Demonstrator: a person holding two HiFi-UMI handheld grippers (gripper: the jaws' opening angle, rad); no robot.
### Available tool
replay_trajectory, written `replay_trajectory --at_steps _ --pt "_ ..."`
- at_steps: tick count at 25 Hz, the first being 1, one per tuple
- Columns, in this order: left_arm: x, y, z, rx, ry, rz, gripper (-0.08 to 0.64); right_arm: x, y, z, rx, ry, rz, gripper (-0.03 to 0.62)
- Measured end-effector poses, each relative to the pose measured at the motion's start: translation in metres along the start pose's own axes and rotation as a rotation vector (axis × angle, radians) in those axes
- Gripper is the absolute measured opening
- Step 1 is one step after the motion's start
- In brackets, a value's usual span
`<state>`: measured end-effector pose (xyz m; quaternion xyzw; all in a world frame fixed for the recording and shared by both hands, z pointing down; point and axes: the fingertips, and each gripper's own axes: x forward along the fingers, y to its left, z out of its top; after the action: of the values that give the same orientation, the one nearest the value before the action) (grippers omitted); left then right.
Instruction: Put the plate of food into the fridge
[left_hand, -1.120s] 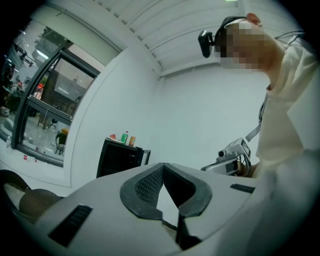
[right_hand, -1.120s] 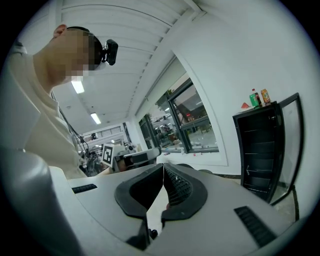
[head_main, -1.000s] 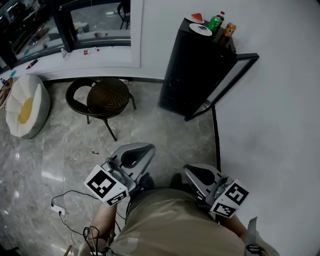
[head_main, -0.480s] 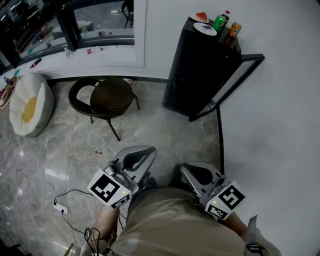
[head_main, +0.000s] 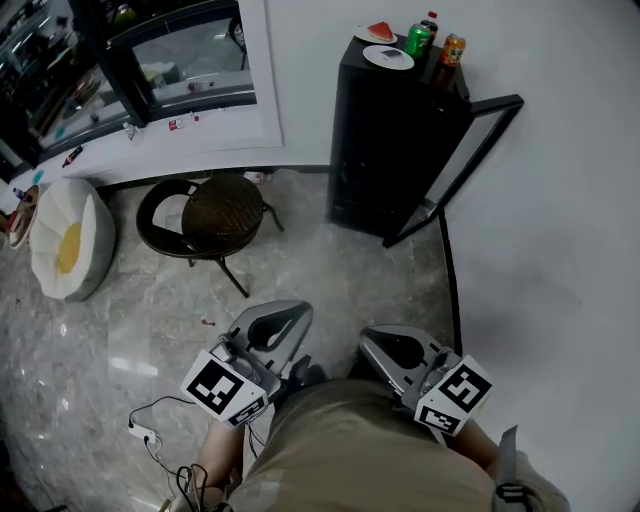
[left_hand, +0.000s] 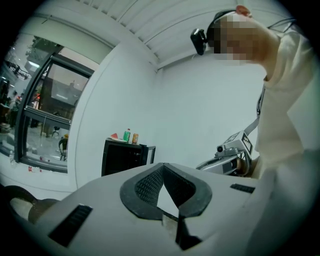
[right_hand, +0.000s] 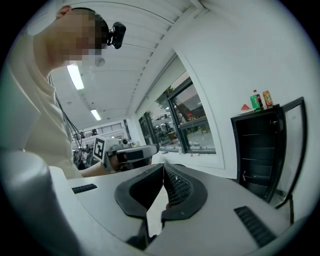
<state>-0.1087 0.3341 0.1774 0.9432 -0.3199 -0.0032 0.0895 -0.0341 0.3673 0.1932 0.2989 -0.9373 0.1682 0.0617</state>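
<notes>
Head view: a grey marble floor (head_main: 130, 320) fills the left and the middle, and a white wall (head_main: 560, 200) fills the right side; a black fridge (head_main: 385, 140) stands against this wall at the top, well apart from both grippers, and its glass door (head_main: 462, 165) is swung open to the right; in the right gripper view the fridge (right_hand: 257, 150) shows dark shelves inside. A round wicker chair (head_main: 212, 212) with a dark frame stands left of the fridge; further left a white cushion (head_main: 65, 240) with a yellow spot lies on the floor.

The left gripper (head_main: 292, 312) and the right gripper (head_main: 374, 338) are low in the picture, close to the person's beige clothing (head_main: 350, 450), side by side and pointing towards the fridge; the left gripper (left_hand: 162, 166) has its jaws pressed together with nothing between them; the right gripper (right_hand: 163, 166) is the same, jaws closed and empty.

The plate of food (head_main: 388, 57), white with something dark on it, lies on top of the fridge; behind it lies a second plate (head_main: 379, 33) with a red slice, perhaps watermelon; beside them stand a green can (head_main: 417, 40), an orange can (head_main: 452, 50) and a dark bottle (head_main: 430, 21) with a red cap. A thin black cable (head_main: 150, 432) lies on the floor at the lower left.
</notes>
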Motion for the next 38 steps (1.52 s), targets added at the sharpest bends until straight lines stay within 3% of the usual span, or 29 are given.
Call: replay_trajectory --at_steps 11,21,24,28,32,38 --pt "0.08 -0.009 0.016 0.053 0.053 0.002 0.009 -0.023 -0.067 0.021 0.049 -0.049 0.05 0.02" --pt "0.157 -0.024 0.024 0.101 0.086 0.087 0.009 -0.057 -0.131 0.039 0.039 -0.083 0.148 0.02" --pt "0.173 -0.026 0.035 0.109 0.072 0.116 0.009 -0.064 -0.146 0.042 -0.004 -0.077 0.14 0.02" --pt "0.187 -0.028 0.038 0.115 0.082 0.11 0.009 -0.072 -0.156 0.04 -0.067 -0.05 0.119 0.02" --pt "0.199 -0.029 0.033 0.12 0.103 0.089 0.009 -0.077 -0.167 0.042 -0.021 -0.104 0.124 0.02" --pt "0.209 -0.021 0.029 0.108 0.105 0.051 0.009 -0.07 -0.174 0.044 0.004 -0.089 0.135 0.02"
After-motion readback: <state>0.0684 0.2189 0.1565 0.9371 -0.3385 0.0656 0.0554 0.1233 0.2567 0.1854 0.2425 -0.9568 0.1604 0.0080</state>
